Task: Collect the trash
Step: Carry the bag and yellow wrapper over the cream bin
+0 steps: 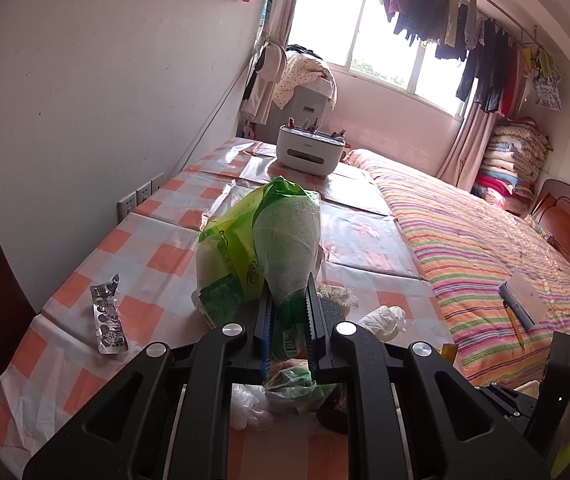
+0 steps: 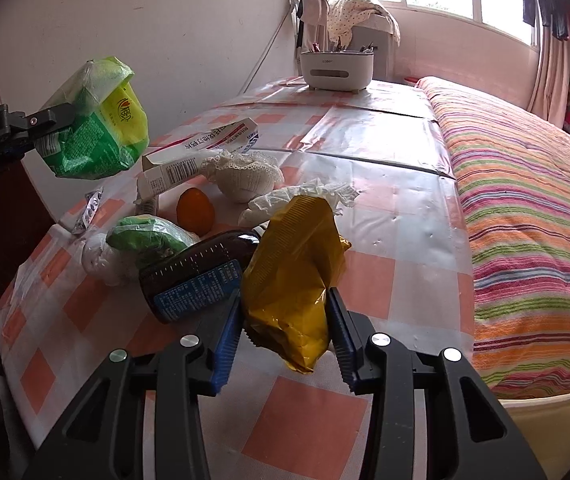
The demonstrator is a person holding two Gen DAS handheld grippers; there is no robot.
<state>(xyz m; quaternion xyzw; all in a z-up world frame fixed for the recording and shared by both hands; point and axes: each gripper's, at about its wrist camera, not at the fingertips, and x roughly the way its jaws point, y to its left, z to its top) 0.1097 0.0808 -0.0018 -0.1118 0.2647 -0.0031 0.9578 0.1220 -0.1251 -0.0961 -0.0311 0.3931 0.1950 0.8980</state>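
Note:
My left gripper [image 1: 289,292] is shut on a green plastic bag [image 1: 245,240] stuffed with white paper and held above the checked table [image 1: 157,256]. In the right wrist view the same bag [image 2: 97,132] hangs at the upper left. My right gripper [image 2: 285,298] is shut on a crumpled yellow wrapper [image 2: 293,264], with both pads against its sides, low over the table [image 2: 397,208]. Loose trash lies beyond it: a dark brown bottle [image 2: 197,276] on its side, a crumpled tissue [image 2: 297,200], a flattened carton [image 2: 197,152] and a small green-and-white bag [image 2: 145,236].
An orange [image 2: 195,210] and a lace-edged white item [image 2: 245,176] sit among the trash. A blister pack [image 1: 107,316] lies near the wall side. A white organizer [image 2: 337,68] stands at the table's far end. A striped bed [image 2: 525,200] borders the table on the right.

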